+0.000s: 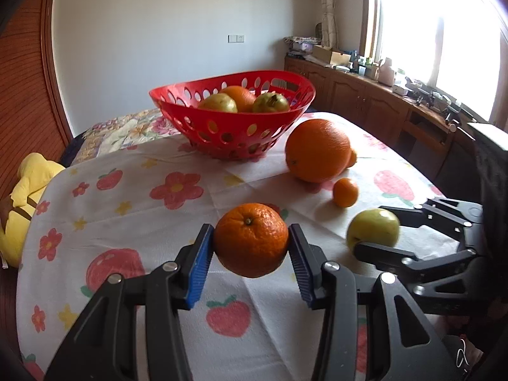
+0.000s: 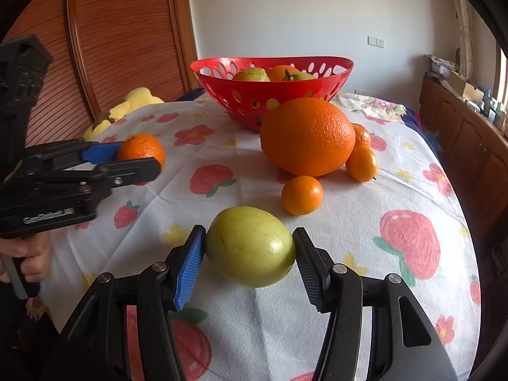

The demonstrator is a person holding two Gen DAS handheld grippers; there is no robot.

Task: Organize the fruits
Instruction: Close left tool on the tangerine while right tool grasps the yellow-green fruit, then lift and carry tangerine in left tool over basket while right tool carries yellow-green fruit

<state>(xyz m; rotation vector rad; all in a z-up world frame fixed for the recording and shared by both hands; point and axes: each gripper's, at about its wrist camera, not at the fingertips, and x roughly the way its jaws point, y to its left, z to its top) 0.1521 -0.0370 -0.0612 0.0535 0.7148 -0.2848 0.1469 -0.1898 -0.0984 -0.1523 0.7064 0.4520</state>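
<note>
Orange mandarin (image 1: 250,243) clamped in left gripper (image 1: 250,254); green fruit (image 2: 250,246) bracketed, right gripper (image 2: 249,263). Advised: firm squeeze, clear lift toward upper-centre red basket (image 1: 203,120).

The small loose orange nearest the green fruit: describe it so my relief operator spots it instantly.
Start at the red perforated plastic basket, then drop to the huge round orange before it. The small smooth orange sits alone in front, toward the yellow-green oval fruit, touching nothing.

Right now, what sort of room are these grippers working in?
Probably a lived-in home, perhaps a dining or bedroom corner: a fruit-print tablecloth with a red fruit basket, wooden cabinets cluttered under a curtained window, and a yellow plush toy.
</note>
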